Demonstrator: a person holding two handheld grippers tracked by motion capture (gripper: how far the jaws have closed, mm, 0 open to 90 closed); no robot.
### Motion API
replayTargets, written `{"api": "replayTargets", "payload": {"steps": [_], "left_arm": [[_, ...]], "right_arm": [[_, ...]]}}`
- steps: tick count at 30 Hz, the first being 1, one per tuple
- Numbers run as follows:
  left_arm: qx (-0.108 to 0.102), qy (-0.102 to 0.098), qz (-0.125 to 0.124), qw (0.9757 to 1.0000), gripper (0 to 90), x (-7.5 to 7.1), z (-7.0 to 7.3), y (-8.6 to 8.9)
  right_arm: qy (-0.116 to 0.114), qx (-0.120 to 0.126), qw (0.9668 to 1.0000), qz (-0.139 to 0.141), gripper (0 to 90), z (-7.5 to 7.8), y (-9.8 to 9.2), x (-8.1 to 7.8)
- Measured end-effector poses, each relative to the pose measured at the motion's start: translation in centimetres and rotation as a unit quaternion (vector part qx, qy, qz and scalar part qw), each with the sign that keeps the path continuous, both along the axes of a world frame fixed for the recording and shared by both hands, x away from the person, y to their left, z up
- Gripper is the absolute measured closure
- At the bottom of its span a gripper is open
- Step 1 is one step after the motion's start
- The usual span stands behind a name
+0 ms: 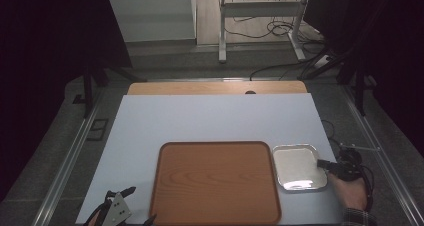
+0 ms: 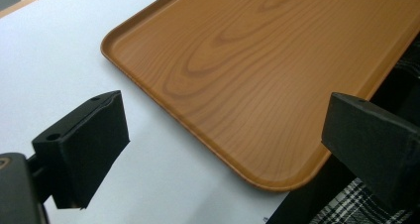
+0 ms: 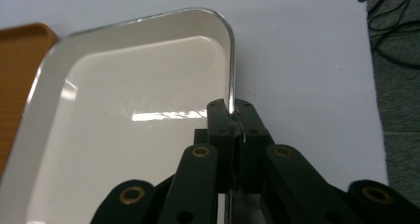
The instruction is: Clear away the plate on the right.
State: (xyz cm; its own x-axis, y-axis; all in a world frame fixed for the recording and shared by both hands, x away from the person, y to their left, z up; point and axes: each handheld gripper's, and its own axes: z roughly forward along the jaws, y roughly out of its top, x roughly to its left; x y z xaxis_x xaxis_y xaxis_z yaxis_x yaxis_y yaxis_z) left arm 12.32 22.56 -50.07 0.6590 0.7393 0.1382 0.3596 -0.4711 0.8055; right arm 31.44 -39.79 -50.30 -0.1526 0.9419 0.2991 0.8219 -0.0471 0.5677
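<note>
A small shiny metal tray (image 1: pixel 298 167) lies on the white table sheet just right of a large wooden tray (image 1: pixel 215 183). My right gripper (image 1: pixel 323 163) is shut on the metal tray's right rim; in the right gripper view the two jaws pinch that rim (image 3: pixel 231 85) between them at my right gripper (image 3: pixel 234 116). My left gripper (image 1: pixel 134 204) sits at the table's front left corner, beside the wooden tray's near left corner (image 2: pixel 267 182). Its jaws stand wide open with nothing between them, my left gripper (image 2: pixel 223 140) hovering over the sheet and tray edge.
The white sheet (image 1: pixel 210 121) covers most of a wooden tabletop (image 1: pixel 215 88). A desk frame (image 1: pixel 260 16) and cables lie on the floor beyond. A plaid sleeve (image 1: pixel 359 217) enters at the bottom right.
</note>
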Motion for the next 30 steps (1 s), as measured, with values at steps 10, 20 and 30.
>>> {"api": "replayTargets", "payload": {"steps": [10,20,30], "left_arm": [[-0.006,-0.002,0.000,1.0000,4.1,0.0,0.0,0.2],[-0.003,-0.003,0.001,1.0000,4.1,-0.1,0.1,0.2],[-0.005,-0.003,0.001,1.0000,3.9,-0.2,0.0,0.2]], "right_arm": [[-0.017,0.013,0.9997,-0.014,88.2,0.7,-0.5,-0.5],[-0.040,0.053,0.9974,-0.029,88.2,1.7,-1.2,-1.1],[-0.049,0.073,0.9961,-0.012,88.1,2.4,0.5,-1.1]]}}
